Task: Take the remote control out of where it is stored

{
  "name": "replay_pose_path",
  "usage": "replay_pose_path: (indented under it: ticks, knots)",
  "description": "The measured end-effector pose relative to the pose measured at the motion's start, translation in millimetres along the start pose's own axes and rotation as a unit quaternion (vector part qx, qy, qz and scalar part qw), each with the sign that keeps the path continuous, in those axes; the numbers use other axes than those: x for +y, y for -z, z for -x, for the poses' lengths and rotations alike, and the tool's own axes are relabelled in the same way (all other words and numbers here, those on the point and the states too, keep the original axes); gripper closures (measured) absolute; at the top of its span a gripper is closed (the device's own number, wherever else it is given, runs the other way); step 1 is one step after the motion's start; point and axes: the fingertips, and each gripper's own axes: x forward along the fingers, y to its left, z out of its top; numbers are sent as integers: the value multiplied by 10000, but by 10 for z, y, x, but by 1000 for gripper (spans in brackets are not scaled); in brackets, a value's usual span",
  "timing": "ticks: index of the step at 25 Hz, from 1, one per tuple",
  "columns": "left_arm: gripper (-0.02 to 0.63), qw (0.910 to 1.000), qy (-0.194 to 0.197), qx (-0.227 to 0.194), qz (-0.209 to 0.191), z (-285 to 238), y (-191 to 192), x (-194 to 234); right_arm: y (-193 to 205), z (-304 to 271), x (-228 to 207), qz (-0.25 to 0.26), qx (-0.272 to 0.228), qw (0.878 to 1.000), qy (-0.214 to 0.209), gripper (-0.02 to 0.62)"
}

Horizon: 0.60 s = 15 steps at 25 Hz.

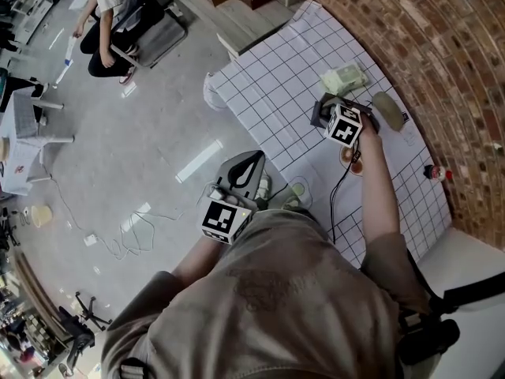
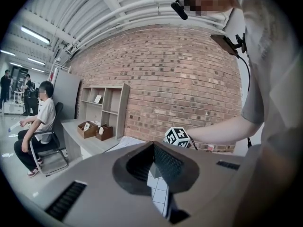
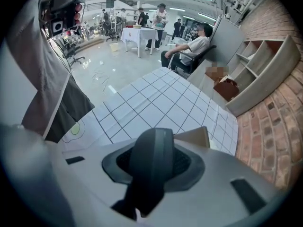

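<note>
head view: the right gripper [image 1: 345, 123] points steeply down over a dark holder [image 1: 321, 114] at the far side of the gridded worktop [image 1: 272, 85], near the brick wall. its marker cube covers the jaws, so what they meet cannot be read here. the left gripper [image 1: 254, 163] hangs off the near edge, well apart from the holder. left gripper view: the jaws are drawn together at the tips with nothing between them — only the worktop grid shows through the gap. right gripper view: the jaws are clenched on a dark rounded bar, the remote control [image 3: 150, 167]. its lower end is cut off by the gripper body, so how deep it sits in the holder is hidden. a pale box [image 3: 195, 136] peeks out behind it. i judge the grasp made and the lift not yet done — the next move calls for a straight pull upward, clear of the holder, with a firm grip.
</note>
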Motion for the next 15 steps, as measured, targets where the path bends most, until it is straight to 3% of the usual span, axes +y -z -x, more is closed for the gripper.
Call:
replay_pose_path:
  ticks: [10, 15]
  knots:
    - [594, 10000, 3, 53, -6, 10, 22, 25, -19, 40, 11, -286, 183, 9991, -242, 483]
    - [595, 10000, 13, 19, -66, 40, -22, 9, 19, 94, 2, -389, 200, 9990, -122, 483]
